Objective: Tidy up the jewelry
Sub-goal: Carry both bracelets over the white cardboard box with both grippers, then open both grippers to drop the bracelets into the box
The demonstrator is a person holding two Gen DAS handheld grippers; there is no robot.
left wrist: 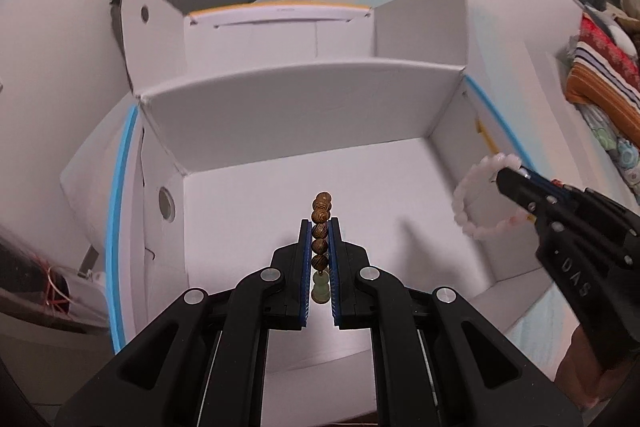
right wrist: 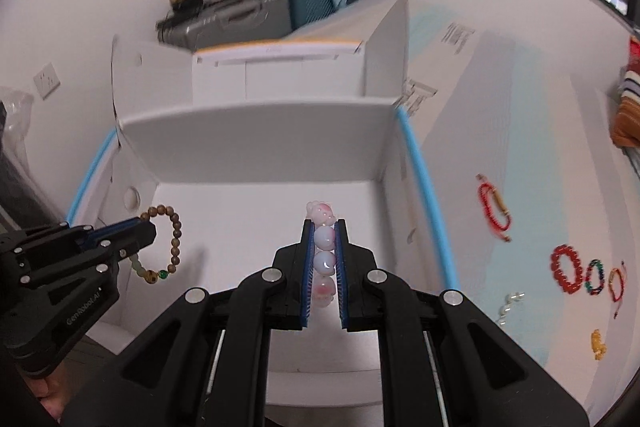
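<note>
A: Why are both tongs clenched at once?

B: Each carries one piece. The left gripper [left wrist: 320, 227] grips the wooden bead bracelet [left wrist: 321, 223] between its blue pads; the right gripper [right wrist: 324, 227] is clamped on the pink bead bracelet [right wrist: 323, 247]. Holding them by a short run of beads lets the rest of each loop hang free, so nothing tangles, I'd judge.

A: Which way do they lie?

B: In each wrist view the pinched beads run in a line along the fingers, pointing forward and down toward the box floor. Seen from the other side, each loop hangs from the tips as an open ring, its plane roughly upright.

A: And where are they?

B: Both hover above the open white box [left wrist: 304, 107], not touching it: the wooden one toward its left wall, the pink one near its right wall. Probably they're about to be dropped in.

A: Anything left outside?

B: Beyond the box's right edge, a red cord bracelet [right wrist: 495, 207], a red bead bracelet [right wrist: 566, 267] and some smaller pieces lie on the table [right wrist: 520, 131].
</note>
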